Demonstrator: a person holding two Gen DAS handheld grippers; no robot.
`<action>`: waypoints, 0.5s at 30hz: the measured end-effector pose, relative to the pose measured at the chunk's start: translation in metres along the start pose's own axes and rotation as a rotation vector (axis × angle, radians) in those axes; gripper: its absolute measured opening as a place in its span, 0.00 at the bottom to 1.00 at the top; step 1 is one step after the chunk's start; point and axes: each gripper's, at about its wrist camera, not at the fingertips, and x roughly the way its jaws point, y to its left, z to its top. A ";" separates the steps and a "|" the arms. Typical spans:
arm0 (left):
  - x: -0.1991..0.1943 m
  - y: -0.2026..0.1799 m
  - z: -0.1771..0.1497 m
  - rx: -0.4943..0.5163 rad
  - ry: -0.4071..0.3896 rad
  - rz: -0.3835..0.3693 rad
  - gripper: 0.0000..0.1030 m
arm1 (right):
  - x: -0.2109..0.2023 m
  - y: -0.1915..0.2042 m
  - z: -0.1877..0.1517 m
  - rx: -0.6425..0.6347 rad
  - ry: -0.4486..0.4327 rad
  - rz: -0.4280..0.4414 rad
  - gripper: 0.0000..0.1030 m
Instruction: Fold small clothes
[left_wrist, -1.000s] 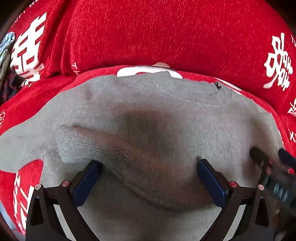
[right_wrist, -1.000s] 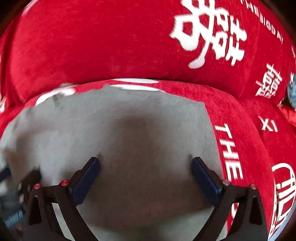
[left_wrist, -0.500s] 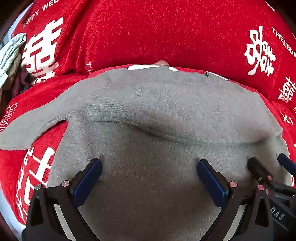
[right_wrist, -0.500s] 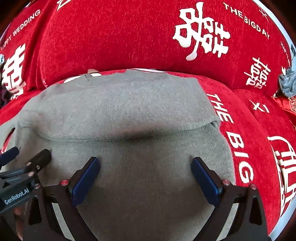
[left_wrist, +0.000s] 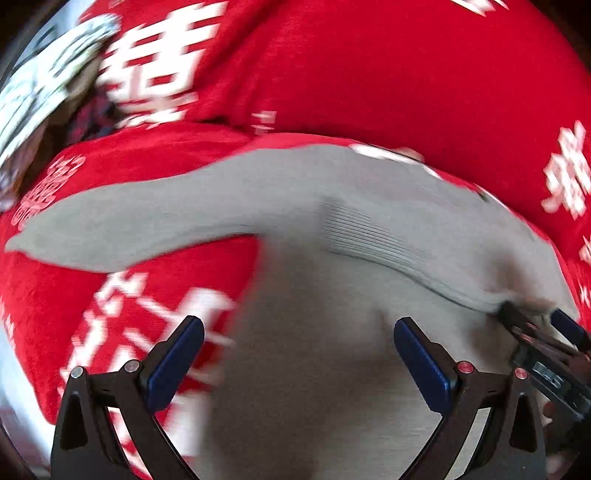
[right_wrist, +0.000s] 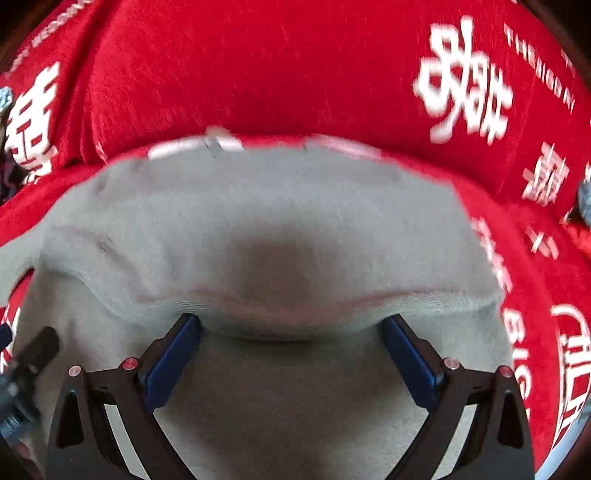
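Both views are smeared with motion, so the grey sweater's (left_wrist: 332, 295) knit and the white lettering on the red sofa cover (left_wrist: 369, 74) beneath it are hard to read. Compared with half a second ago, the left gripper (left_wrist: 299, 354) has swung toward the sweater's outstretched sleeve (left_wrist: 147, 221), jaws spread wide and empty. The right gripper (right_wrist: 291, 350), equally wide apart and holding nothing, now sits right at the sweater's folded edge (right_wrist: 295, 317).

Seat: I see a red plush sofa cover (right_wrist: 535, 295) with white lettering under everything.
Backrest: a red cushion (right_wrist: 258, 74) rises behind, printed with white Chinese characters (right_wrist: 465, 85).
Far left: I make out a blurred pale bundle (left_wrist: 40, 77); can't tell what.
Light: soft, even.
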 end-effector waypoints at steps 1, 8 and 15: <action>0.001 0.016 0.002 -0.035 0.001 0.013 1.00 | -0.005 0.007 0.000 -0.007 -0.027 0.029 0.97; 0.015 0.177 0.005 -0.444 0.045 0.190 1.00 | 0.003 0.042 -0.007 -0.102 -0.025 0.052 0.97; 0.029 0.261 0.029 -0.588 0.006 0.229 1.00 | 0.008 0.034 -0.004 -0.086 -0.017 0.073 0.97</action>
